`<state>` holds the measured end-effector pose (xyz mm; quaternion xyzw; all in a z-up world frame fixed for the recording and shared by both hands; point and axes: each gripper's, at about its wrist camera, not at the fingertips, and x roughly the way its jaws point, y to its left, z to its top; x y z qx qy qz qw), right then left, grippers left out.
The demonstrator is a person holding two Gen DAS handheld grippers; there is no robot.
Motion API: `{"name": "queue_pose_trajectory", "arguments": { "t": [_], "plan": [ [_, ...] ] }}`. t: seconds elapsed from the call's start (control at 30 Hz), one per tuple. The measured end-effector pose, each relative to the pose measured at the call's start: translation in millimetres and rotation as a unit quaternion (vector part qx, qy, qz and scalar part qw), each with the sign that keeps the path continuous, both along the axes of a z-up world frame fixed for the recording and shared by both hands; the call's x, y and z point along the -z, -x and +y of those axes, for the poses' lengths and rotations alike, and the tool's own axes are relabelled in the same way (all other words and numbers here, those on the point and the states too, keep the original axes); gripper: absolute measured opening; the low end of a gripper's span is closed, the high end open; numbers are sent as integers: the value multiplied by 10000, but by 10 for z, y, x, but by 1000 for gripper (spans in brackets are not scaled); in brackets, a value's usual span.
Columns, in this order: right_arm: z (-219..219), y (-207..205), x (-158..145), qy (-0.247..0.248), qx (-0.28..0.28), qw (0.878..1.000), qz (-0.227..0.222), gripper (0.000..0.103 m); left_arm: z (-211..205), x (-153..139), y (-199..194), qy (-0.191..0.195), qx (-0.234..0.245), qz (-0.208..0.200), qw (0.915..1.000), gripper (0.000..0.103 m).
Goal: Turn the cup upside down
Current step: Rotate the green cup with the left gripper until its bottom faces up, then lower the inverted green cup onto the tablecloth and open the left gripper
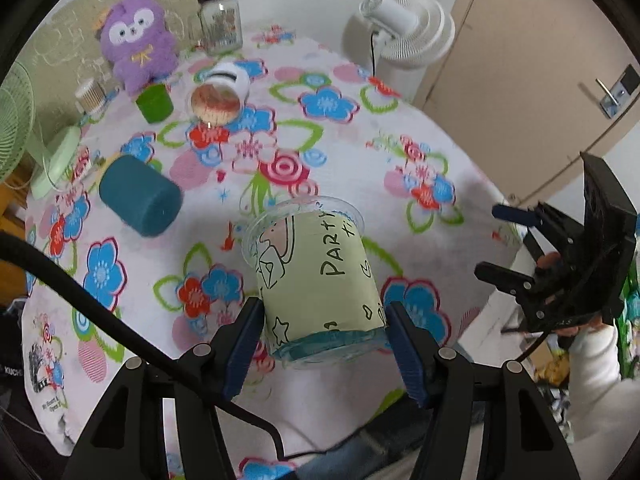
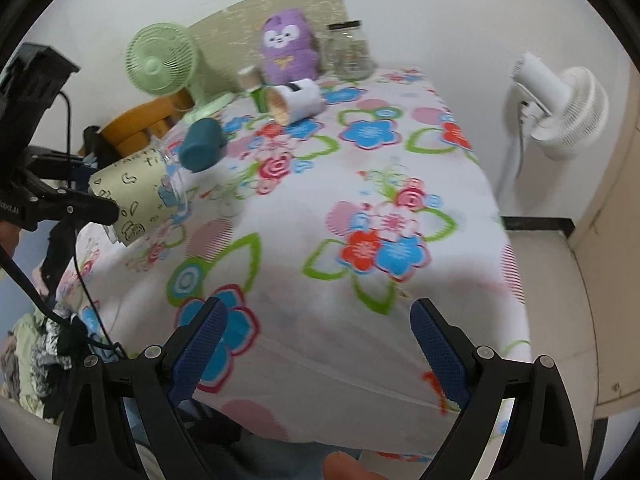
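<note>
Fingers of the left gripper (image 1: 324,336) clamp the cup (image 1: 316,276) at its base, low centre, mouth tipped away toward the table (image 1: 420,132), while the right gripper (image 2: 320,352) hangs spread and empty.

Near half of the flower-print tablecloth (image 2: 360,184): bare, open to a gripper from the front edge and from the right side. Left and centre: a dark teal cylinder (image 1: 140,196) lying on its side, with a tipped white paper cup (image 1: 224,94) and a green cup (image 1: 154,102) beyond it. Far edge: a purple plush toy (image 1: 136,42), a lidded glass jar (image 1: 220,20) and a pale green desk fan (image 2: 160,60) close the back.
</note>
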<state>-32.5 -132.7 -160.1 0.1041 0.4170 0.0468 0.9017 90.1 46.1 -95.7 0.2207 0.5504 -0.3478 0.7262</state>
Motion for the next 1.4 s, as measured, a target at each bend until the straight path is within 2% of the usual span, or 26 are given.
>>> {"name": "queue_pose_trajectory", "arguments": {
  "t": [0.2,0.3,0.53,0.7,0.87,1.13,1.4],
  "plan": [
    [185,-55,-26,14,-299,9995,-41,94,47,68,-82,-657,104,506,9965,65],
    [253,-67,-14,2,-418,9991,-38,94,70,131,-107,-1040,144,781,9914,65],
    [392,-89,48,18,-638,9980,11,94,92,310,-138,-1744,238,1401,9744,64],
    [466,-112,81,35,-747,9972,34,94,54,398,-145,-2042,317,1706,9634,64],
    [507,-149,106,28,-794,9968,24,94,-19,531,-204,-2205,279,1836,9575,65],
    [538,-210,104,16,-857,9963,-6,94,-120,627,-322,-2240,170,1817,9573,65],
    [548,-267,99,25,-882,9961,-25,94,-190,576,-404,-2206,132,1778,9589,79]
  ]
}}
